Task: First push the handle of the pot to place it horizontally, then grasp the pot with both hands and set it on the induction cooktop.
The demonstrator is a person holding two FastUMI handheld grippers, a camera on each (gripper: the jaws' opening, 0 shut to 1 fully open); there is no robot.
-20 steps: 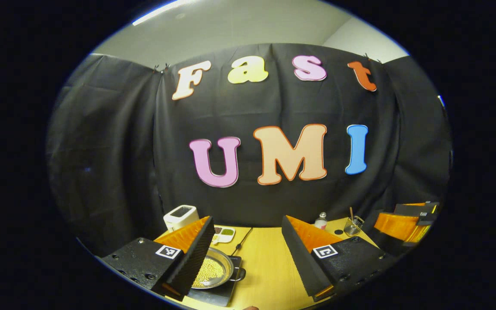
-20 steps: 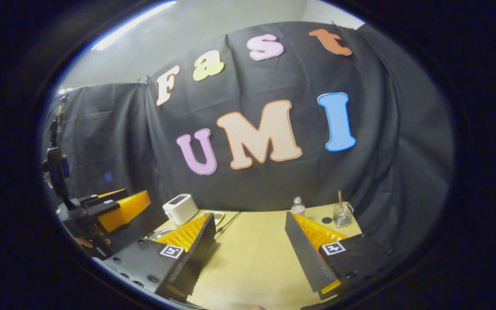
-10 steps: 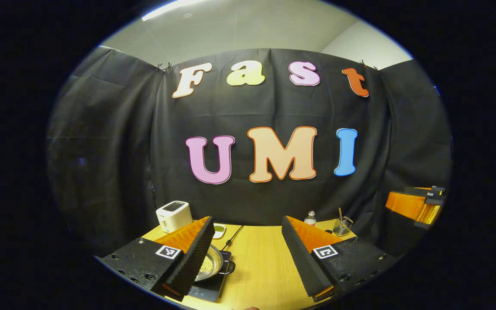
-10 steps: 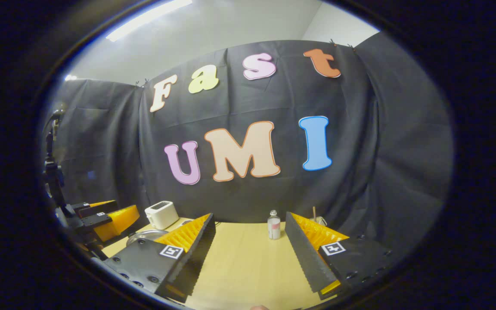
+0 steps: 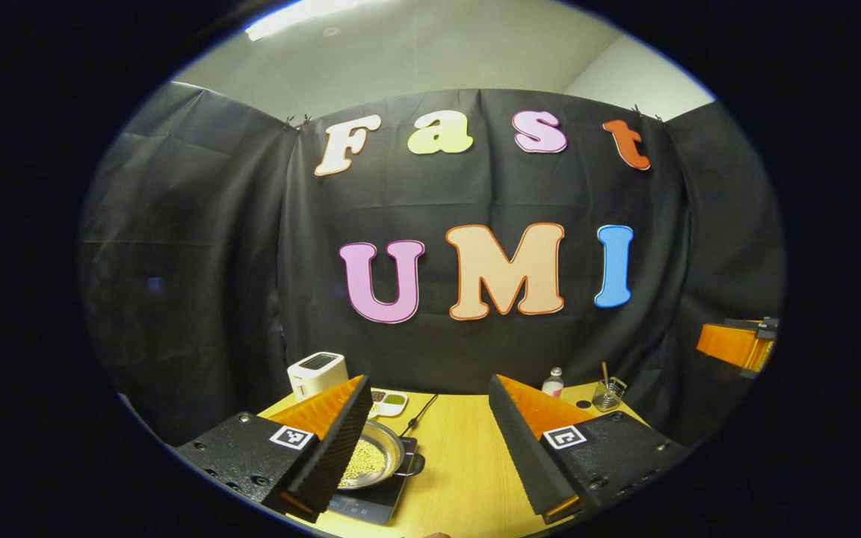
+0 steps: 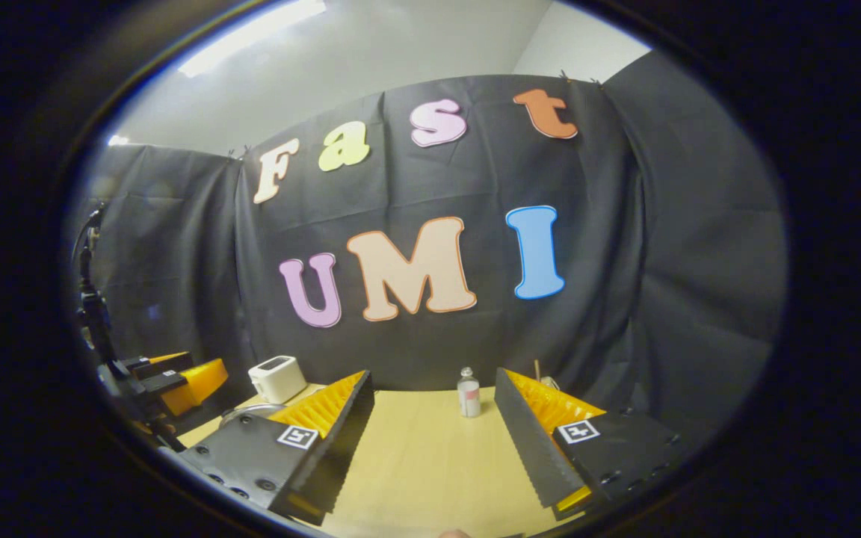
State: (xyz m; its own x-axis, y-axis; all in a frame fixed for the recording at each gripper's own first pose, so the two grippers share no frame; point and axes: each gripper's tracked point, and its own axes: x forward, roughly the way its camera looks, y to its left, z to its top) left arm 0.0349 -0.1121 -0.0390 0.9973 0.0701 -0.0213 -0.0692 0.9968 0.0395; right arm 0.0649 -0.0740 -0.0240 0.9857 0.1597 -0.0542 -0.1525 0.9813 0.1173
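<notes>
Two grippers were seen raised above the wooden surface point(image 5: 460, 463), each with its jaws spread wide and nothing held between them. In the left gripper view, the left gripper point(image 5: 427, 456) was seen with the pot point(image 5: 371, 459), filled with pale beans, set on the induction cooktop point(image 5: 374, 504) just behind its left-hand finger; a short dark handle point(image 5: 417, 465) was seen at the pot's right side. A white toaster point(image 5: 317, 373), a small divided dish point(image 5: 387, 403), a bottle point(image 5: 552, 382) and a glass jar point(image 5: 608, 394) were seen farther back. In the right gripper view, the right gripper point(image 6: 434, 448) was seen over bare wood, with the pot's rim partly visible behind its left-hand finger.
</notes>
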